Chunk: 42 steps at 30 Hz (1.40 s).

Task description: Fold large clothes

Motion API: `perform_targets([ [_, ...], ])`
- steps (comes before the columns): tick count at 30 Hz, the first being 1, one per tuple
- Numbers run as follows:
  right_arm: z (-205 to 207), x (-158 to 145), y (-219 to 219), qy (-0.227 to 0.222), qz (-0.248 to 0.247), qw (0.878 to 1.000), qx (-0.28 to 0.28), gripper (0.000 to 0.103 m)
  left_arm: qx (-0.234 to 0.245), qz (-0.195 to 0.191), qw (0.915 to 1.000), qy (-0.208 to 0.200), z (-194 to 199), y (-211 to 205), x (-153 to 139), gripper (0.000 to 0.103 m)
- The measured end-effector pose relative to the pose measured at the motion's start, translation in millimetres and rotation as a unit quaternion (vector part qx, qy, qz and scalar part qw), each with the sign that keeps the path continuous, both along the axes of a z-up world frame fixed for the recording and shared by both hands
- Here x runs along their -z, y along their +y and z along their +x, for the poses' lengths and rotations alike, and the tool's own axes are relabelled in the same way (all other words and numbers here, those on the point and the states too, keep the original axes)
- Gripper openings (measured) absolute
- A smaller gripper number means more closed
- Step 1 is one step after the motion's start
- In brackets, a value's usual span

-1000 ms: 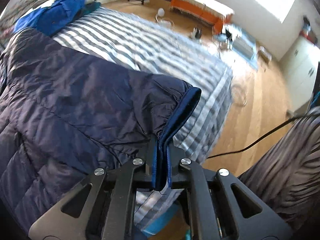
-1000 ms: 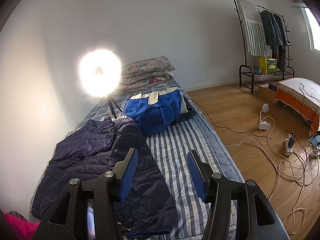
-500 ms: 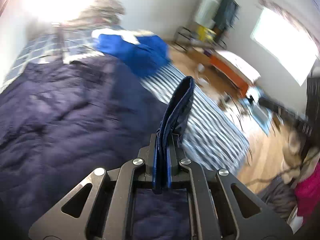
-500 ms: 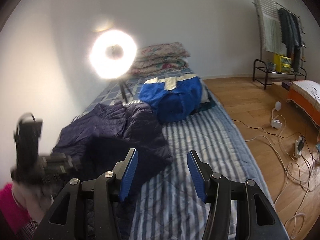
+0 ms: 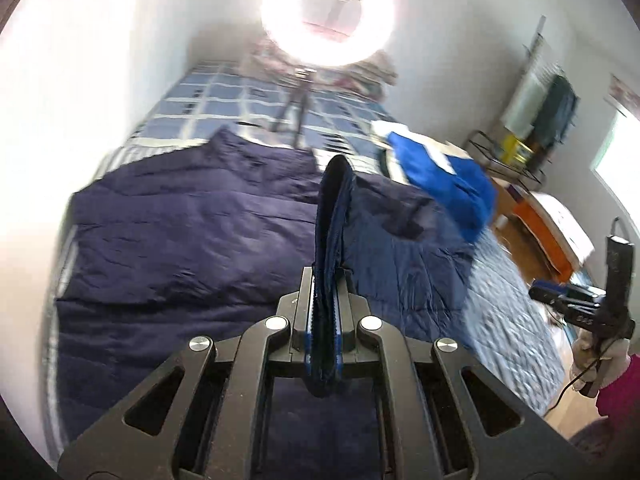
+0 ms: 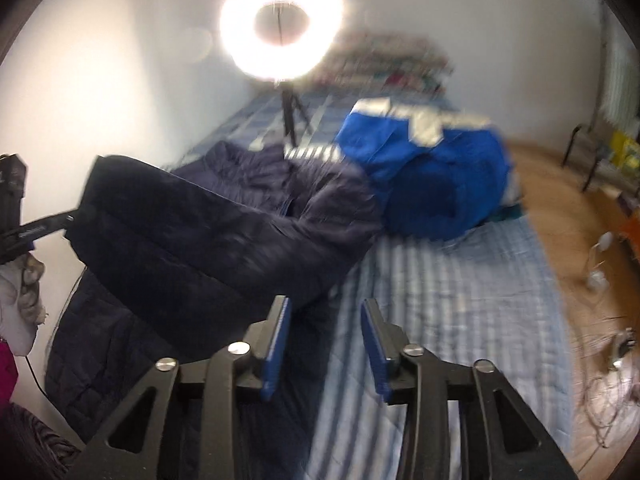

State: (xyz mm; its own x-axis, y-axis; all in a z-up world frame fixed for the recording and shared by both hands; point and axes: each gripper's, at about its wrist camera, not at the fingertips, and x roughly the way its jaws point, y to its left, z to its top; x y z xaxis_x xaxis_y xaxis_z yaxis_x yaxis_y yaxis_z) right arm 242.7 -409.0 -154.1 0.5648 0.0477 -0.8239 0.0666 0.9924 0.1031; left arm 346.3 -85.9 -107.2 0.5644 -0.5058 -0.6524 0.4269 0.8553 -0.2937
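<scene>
Left claw point(image 5: 323, 332) clenched on the cuff point(image 5: 332, 216) of a navy jacket point(image 5: 180, 240), the cuff standing up between the pads. Jacket spread across the bed point(image 5: 516, 312), sleeve point(image 6: 192, 240) lifted off the body and stretched toward the left claw point(image 6: 24, 232) at the frame's left edge. Right claw point(image 6: 326, 344) hovering over the bed beside the jacket's edge, jaws closing, nothing between them, blue pads point(image 6: 276, 348) apart. Bright blue garment point(image 6: 428, 176) heaped farther up the bed, just beside the jacket. Ring light point(image 6: 282, 26) on a tripod near the wall, glaring. Pillows point(image 6: 392, 64) blurred behind. Cables point(image 6: 608, 380) on the wooden floor.
</scene>
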Motion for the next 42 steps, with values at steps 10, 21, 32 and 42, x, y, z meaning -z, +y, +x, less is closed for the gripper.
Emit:
perform_targets([
  [10,112,67,-7,0.039,0.013,0.999,0.000,0.026,-0.047,0.013,0.9986,-0.019,48,49,27,0.005],
  [21,199,78,-9,0.007,-0.023,0.999,0.047,0.027,-0.136,0.039,0.9900,-0.004,113,101,82,0.005],
  [32,184,116,-41,0.048,0.090,0.992,0.080,0.029,-0.122,0.036,0.9918,0.015,125,103,115,0.005],
  [42,179,103,-24,-0.010,-0.015,0.995,0.102,0.000,-0.109,0.073,0.9913,-0.006,154,85,115,0.005],
])
